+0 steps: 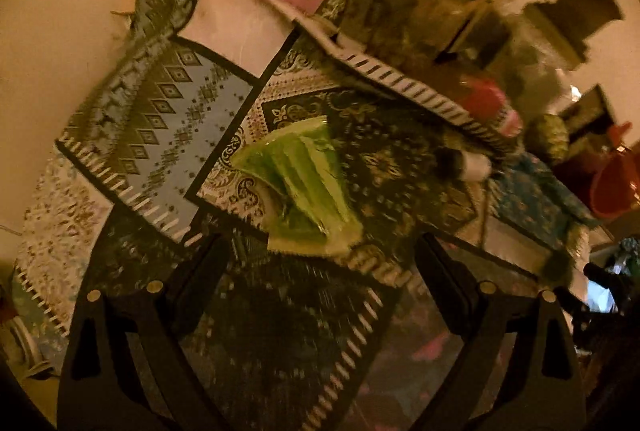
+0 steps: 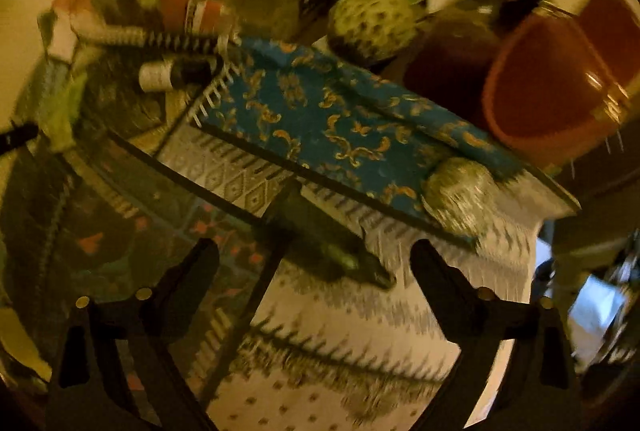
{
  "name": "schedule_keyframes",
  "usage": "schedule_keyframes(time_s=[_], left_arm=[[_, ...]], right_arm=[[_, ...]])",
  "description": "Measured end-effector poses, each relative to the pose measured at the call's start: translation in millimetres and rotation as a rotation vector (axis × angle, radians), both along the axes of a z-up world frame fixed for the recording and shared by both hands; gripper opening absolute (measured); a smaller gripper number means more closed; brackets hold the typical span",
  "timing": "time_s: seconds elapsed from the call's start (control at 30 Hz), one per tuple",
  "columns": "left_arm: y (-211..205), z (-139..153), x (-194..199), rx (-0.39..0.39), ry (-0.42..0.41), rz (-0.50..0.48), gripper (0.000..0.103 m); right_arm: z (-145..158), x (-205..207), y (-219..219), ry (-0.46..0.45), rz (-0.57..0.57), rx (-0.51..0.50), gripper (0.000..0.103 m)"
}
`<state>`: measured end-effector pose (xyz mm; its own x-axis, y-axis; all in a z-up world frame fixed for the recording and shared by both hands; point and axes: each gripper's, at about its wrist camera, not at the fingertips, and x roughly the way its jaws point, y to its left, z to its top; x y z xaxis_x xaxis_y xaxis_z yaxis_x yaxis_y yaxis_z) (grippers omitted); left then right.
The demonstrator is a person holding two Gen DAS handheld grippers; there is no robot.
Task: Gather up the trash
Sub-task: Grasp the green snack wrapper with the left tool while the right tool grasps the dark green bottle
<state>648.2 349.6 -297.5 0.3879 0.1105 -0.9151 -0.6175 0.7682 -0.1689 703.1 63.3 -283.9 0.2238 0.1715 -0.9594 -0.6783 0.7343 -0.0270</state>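
The green plastic wrapper (image 1: 304, 183) lies on a patterned mat on the surface, just ahead of the left gripper (image 1: 320, 263), whose jaws are spread and empty. Straddle its crumpled middle. Right gripper (image 2: 316, 263), also released, hangs over 1 dark pen-like piece (image 2: 340, 251).

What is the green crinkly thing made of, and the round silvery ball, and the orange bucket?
Green packet: probably thin plastic film; it is glossy, see-through and creased.

Silvery ball: seems to be crumpled foil, with a wrinkled, glinting surface, though the picture is blurred.

Orange bucket: likely smooth moulded plastic, with an even colour and a shiny rim.
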Motion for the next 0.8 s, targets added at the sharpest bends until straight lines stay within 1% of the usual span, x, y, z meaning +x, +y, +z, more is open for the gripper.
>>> schedule_keyframes(time_s=[0.07,0.1,0.13,0.23,0.37,0.47,0.5,0.6,0.67,0.8], left_arm=[[5,-8,7,-0.001,0.013,0.014,0.095],[8,-12,11,0.004,0.021,0.023,0.094],[9,-15,13,0.012,0.03,0.029,0.094],[12,-25,21,0.054,0.065,0.04,0.09],[13,-35,25,0.08,0.094,0.041,0.083],[10,-37,30,0.123,0.101,0.032,0.081],[8,-38,31,0.141,0.098,0.026,0.079],[1,-37,39,0.166,0.073,-0.002,0.063],[-7,-33,45,0.171,0.065,-0.047,0.036],[-26,-31,55,0.147,0.072,-0.138,0.027]], right_arm=[[-9,0,7,0.011,0.037,-0.032,0.074],[-12,0,9,0.017,0.05,-0.044,0.07],[-16,-1,11,0.02,0.058,-0.056,0.064],[-17,-1,12,0.022,0.042,-0.03,0.062],[-10,-4,7,0.081,-0.016,0.069,0.062],[-2,-6,4,0.121,-0.07,0.142,0.062],[0,-8,1,0.127,-0.084,0.156,0.062],[10,-18,-11,0.141,-0.147,0.205,0.062],[20,-25,-22,0.141,-0.188,0.238,0.062],[41,-38,-48,0.113,-0.265,0.286,0.062]])
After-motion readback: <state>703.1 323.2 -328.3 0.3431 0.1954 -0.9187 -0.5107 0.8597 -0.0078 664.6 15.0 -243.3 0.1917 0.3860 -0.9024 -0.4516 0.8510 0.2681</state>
